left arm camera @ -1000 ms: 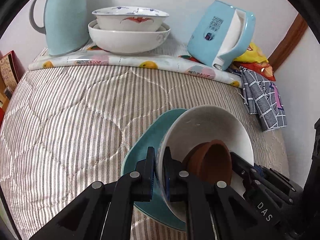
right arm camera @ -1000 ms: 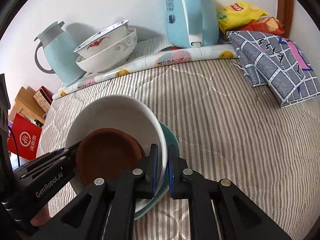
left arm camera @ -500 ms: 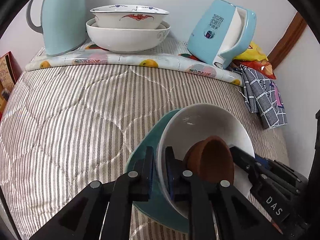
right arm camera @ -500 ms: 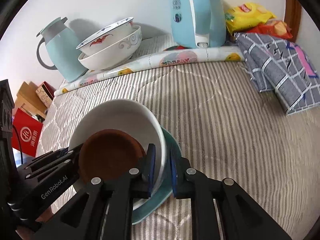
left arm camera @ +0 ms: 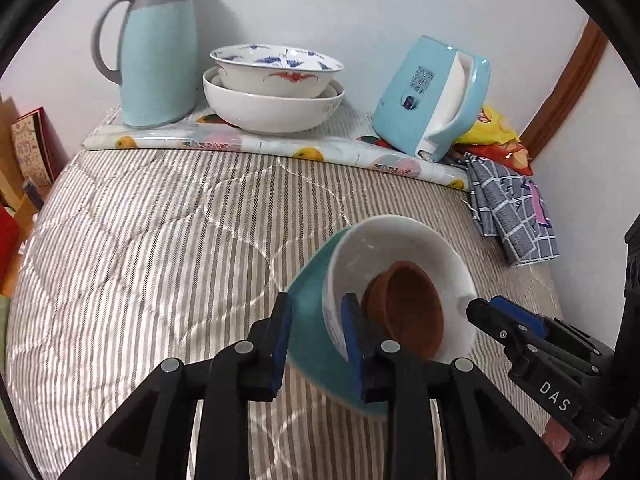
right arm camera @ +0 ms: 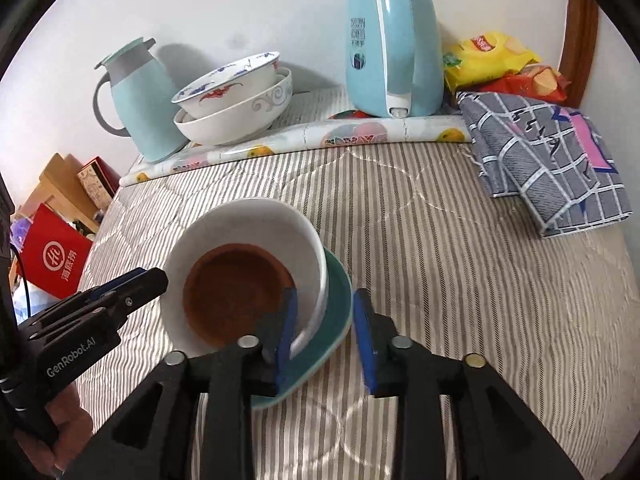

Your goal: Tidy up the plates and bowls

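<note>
Left wrist view: left tongs (left arm camera: 314, 344) spread wide, straddling the near rims of the teal ceramic plate (left arm camera: 308, 312) and the white ceramic bowl (left arm camera: 404, 248) stacked on it; pads not pressing either. Small brown clay bowl (left arm camera: 408, 306) sits inside the white one. Stack rests on the grey-striped quilted bed cover (left arm camera: 160, 232). Right tongs (left arm camera: 480, 310) visible at the stack's right side. Far edge: fruit-print plastic sheet (left arm camera: 240, 146) carrying a pale blue thermos jug (left arm camera: 160, 60), two nested white patterned bowls (left arm camera: 274, 92) and a light blue electric kettle (left arm camera: 432, 100). Grey checked cloth (left arm camera: 512, 216) and yellow snack bags (left arm camera: 496, 128) at right. White wall behind, wooden trim (left arm camera: 568, 80) in the corner.

Right wrist view: right tongs (right arm camera: 322, 336) also wide apart, left finger inside the white bowl, right finger outside the plate rim, nothing clamped. Red paper bag (right arm camera: 56, 264) and cardboard boxes (right arm camera: 68, 188) on the floor left of the bed.
</note>
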Action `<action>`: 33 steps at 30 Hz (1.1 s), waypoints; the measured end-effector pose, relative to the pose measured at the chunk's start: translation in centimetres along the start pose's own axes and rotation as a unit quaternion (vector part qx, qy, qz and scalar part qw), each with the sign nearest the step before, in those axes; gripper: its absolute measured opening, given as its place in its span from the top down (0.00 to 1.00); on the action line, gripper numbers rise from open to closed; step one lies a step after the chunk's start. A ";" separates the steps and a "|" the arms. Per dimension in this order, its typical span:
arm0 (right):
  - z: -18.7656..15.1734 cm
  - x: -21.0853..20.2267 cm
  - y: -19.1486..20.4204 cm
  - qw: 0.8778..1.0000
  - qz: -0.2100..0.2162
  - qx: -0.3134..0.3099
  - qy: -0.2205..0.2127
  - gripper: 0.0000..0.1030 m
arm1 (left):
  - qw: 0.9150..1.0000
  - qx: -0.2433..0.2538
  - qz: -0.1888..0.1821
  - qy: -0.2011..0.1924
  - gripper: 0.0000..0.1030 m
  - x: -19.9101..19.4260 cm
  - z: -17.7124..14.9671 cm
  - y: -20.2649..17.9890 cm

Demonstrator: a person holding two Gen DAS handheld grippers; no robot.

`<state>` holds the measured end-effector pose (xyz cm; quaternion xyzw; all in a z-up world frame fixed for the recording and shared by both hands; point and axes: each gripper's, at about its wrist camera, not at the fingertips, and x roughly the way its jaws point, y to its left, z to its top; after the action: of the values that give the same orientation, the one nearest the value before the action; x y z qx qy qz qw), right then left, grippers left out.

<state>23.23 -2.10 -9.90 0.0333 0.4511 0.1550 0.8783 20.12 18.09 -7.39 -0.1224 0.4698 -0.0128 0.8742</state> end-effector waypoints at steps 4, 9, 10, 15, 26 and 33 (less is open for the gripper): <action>-1.2 -2.8 0.2 0.999 -0.022 -0.019 -0.021 0.61 | 1.000 0.002 -0.002 -0.012 0.72 -2.2 -1.0 -0.9; -3.1 -7.2 -0.7 0.999 -0.020 -0.020 -0.037 0.55 | 0.999 0.015 -0.009 -0.044 0.59 -5.8 -2.6 -3.3; -3.6 -8.1 -1.0 0.999 -0.025 -0.017 -0.040 0.55 | 0.999 0.017 -0.008 -0.049 0.55 -6.4 -2.8 -3.7; -5.6 -12.4 -2.3 0.997 -0.043 -0.014 -0.062 0.55 | 0.996 0.032 -0.004 -0.084 0.44 -10.1 -4.5 -6.7; -10.3 -20.4 -4.1 0.988 -0.064 -0.025 -0.137 0.18 | 0.990 0.043 0.010 -0.133 0.21 -15.2 -8.9 -11.5; -12.8 -23.1 -5.9 0.986 -0.061 -0.002 -0.156 0.13 | 0.988 0.047 0.026 -0.147 0.12 -17.1 -11.3 -12.7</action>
<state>1.83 -15.71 -0.55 0.0276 0.3094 0.0946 0.9458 2.48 5.83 3.51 -0.0697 0.3377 0.0067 0.9386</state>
